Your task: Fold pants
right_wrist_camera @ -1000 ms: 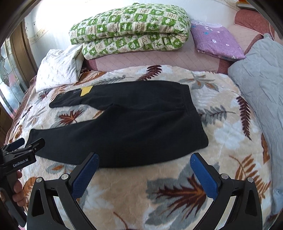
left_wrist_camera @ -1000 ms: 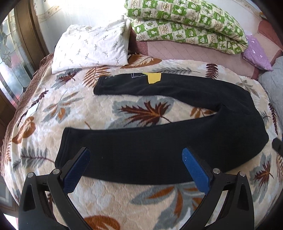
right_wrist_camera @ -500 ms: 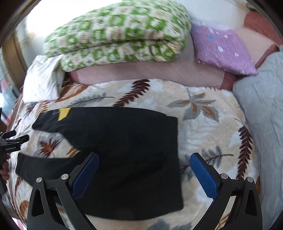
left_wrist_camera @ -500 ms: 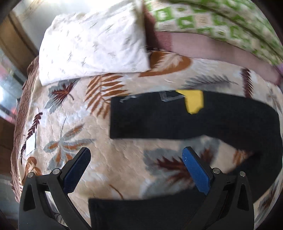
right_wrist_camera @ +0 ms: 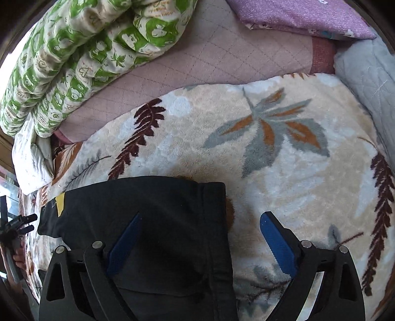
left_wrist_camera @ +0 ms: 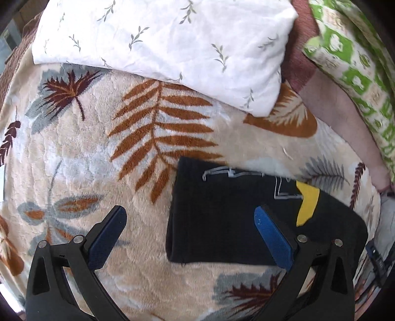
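A leaf-patterned fleece blanket (left_wrist_camera: pixel 153 279) covers the bed and serves as the flat work surface; its soft pile probably lets a finger slide under cloth. Spread on it lie the black pants (right_wrist_camera: pixel 153 222), laid out flat so that they can be folded.

In the right wrist view the waistband (right_wrist_camera: pixel 214 222) runs between the two fingers, so the fabric lies under the left finger and bare blanket under the right finger. Beyond the fingertips are a folded green-and-white quilt (right_wrist_camera: pixel 74 61), a purple pillow (right_wrist_camera: pixel 303 14) and a grey quilted cover (right_wrist_camera: pixel 365 74), all well apart from the pants.

In the left wrist view the cuff of one pant leg (left_wrist_camera: pixel 222 217) sits between the fingers, its end edge nearer the right finger. A yellow patch (left_wrist_camera: pixel 307 205) and pale line markings lie just past that fingertip. A white leaf-print pillow (left_wrist_camera: pixel 160 42) lies well beyond.

The right gripper (right_wrist_camera: pixel 200 244) points forward and down over the far waistband corner, fingers spread wide, holding nothing. The left gripper (left_wrist_camera: pixel 190 237) is angled the same way over the cuff, also spread wide and empty. Both seem placed to straddle an edge before pinching it, so the fold appears not yet begun.
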Motion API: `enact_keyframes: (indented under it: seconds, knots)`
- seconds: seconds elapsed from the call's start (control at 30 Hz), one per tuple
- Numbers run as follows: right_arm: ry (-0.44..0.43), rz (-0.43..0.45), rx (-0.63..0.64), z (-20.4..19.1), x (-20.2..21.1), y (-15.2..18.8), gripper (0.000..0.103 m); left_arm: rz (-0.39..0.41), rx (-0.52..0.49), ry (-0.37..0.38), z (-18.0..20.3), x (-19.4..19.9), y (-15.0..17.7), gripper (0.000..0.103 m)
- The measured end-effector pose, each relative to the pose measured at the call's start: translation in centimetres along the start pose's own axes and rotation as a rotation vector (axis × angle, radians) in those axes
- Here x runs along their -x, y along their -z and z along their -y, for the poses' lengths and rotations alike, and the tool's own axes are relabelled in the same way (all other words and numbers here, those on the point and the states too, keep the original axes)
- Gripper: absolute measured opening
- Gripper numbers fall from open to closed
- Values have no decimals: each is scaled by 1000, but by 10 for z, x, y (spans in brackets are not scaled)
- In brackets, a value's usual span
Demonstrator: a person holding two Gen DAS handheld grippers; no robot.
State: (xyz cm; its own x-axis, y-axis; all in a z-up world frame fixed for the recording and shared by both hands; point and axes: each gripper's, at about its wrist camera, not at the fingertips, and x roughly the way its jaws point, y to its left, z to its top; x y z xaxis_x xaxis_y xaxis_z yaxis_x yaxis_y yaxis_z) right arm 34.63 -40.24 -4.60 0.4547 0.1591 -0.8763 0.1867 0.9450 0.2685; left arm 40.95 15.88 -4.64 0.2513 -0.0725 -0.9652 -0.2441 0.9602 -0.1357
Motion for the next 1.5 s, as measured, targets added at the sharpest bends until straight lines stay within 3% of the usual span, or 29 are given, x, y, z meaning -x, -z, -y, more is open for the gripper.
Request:
enact_keyframes:
  seconds: [0.27,0.37,0.57,0.67,0.7,0.73,0.8,0.83,0.87,0.9,1.0,1.1,1.17,1.5]
  knots:
    - [6,-12,28,-4,-8,-5,95,-29,-35,69,9,-14,-12,98]
    - [1,-16,30,-3,-10,-11,95,-47,-83,55,21,-18,-7,91]
    - [-76,-71,7,6,-18,-27,95,-50,-135,28,35,-24,-6,91]
    - [-80,-98,19,5,-24,-32,90,-57,-142,14,44,-29,-11,91]
    - [-77,-105,25,4,-27,-33,82,-54,-150,12,45,-29,-13,90]
    - [-87,-111,25,4,-29,-34,76,-48,-159,11,45,-30,-15,86]
    - [-108,-138,20,4,-35,-34,55,-42,-170,10,51,-31,-17,63]
    - [-98,-151,21,3,-37,-34,53,-39,-170,6,51,-32,-16,56]
    - [-90,-158,27,2,-39,-33,49,-42,-171,5,53,-31,-15,39]
    - [-79,-154,38,1,-39,-32,40,-46,-169,11,53,-27,-15,28]
    - [-81,-129,56,0,-32,-30,33,-7,-169,62,54,-15,-16,8]
    - [-58,-105,90,-6,-26,-27,31,53,-181,21,62,2,-16,7]
    - [-41,-91,116,-11,-21,-26,31,94,-203,54,64,13,-16,7]
    - [7,-35,220,-29,12,-17,31,169,-261,5,77,45,0,7]
